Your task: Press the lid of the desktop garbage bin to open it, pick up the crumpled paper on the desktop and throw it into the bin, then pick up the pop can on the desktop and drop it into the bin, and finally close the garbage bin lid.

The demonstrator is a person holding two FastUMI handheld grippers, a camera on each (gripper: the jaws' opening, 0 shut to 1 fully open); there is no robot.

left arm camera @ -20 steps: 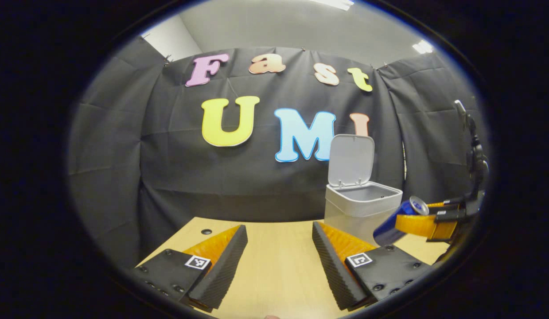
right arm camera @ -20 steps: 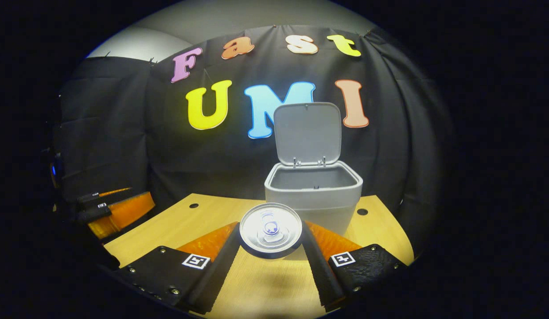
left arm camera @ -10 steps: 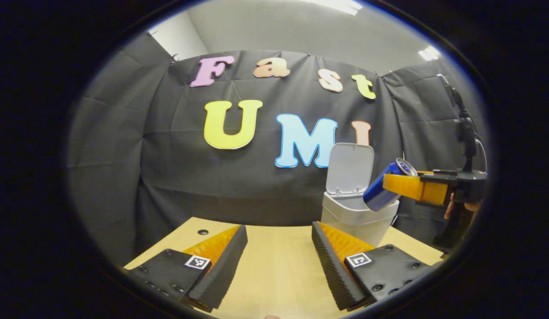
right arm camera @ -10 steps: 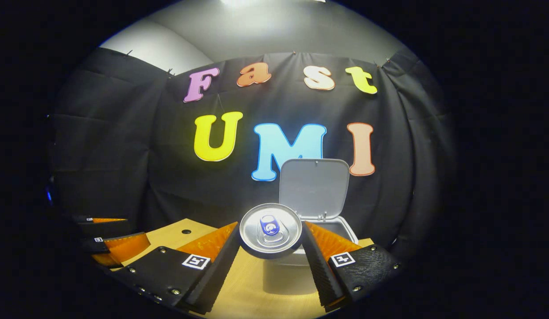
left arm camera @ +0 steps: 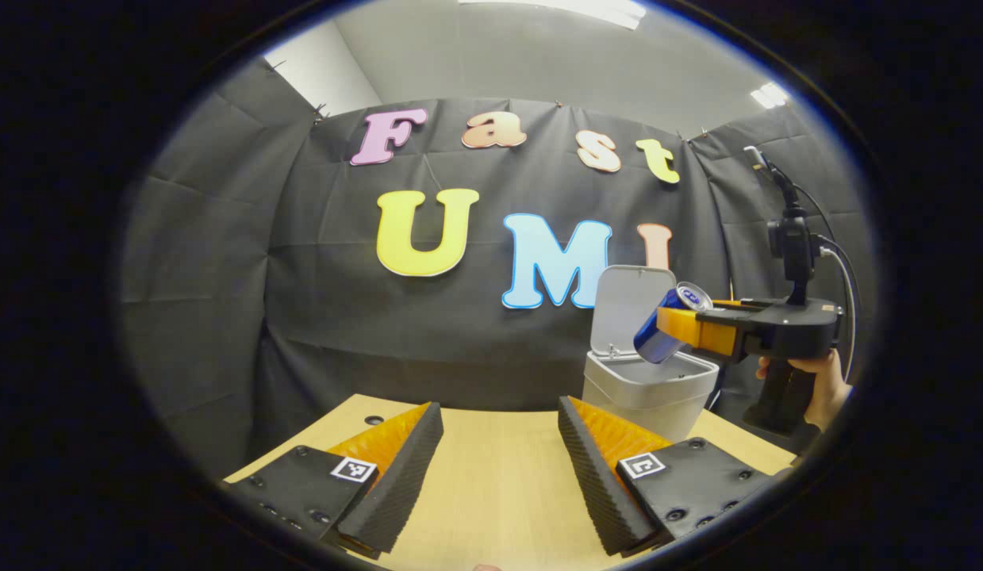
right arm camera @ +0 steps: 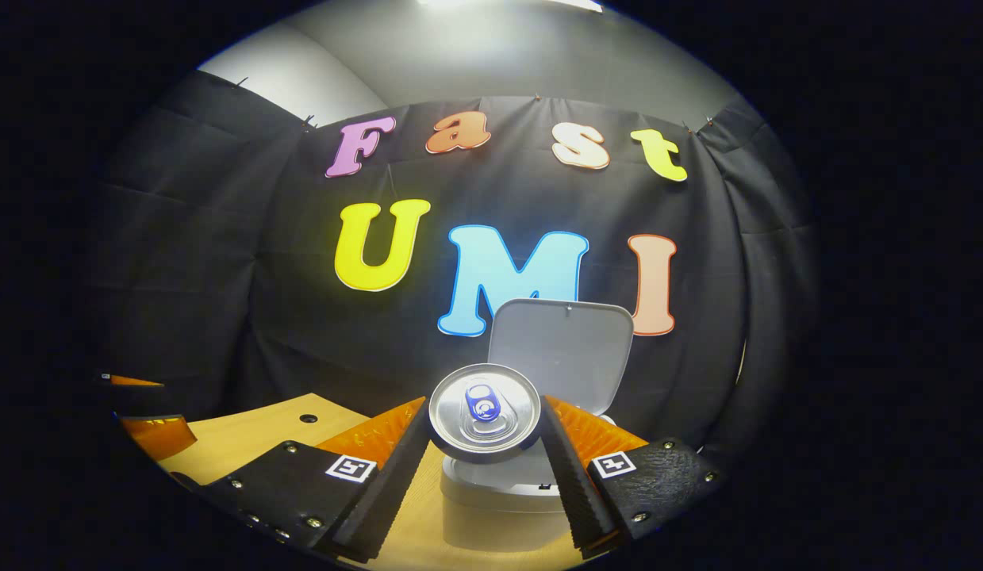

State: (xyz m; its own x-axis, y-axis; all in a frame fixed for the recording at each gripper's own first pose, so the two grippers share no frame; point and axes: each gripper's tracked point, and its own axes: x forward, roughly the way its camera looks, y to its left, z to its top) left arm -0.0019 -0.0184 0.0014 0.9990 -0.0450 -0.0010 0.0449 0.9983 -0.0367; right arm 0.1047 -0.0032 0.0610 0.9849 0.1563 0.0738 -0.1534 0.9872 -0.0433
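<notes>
The right claw (right arm camera: 485, 444) clamps the blue aluminium pop can (left arm camera: 670, 323), tilted above the open mouth of the small white plastic bin (left arm camera: 646, 390), whose lid (right arm camera: 561, 346) stands upright. The left claw (left arm camera: 499, 460) hangs released over the pale wooden counter (left arm camera: 499, 492).

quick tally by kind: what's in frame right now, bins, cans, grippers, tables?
Garbage bin, lid up: 1
Pop can, held tilted over the bin: 1
Grippers: 2, the left gripper open over the table, the right gripper shut on the pop can
Table: 1
Total: 5
</notes>
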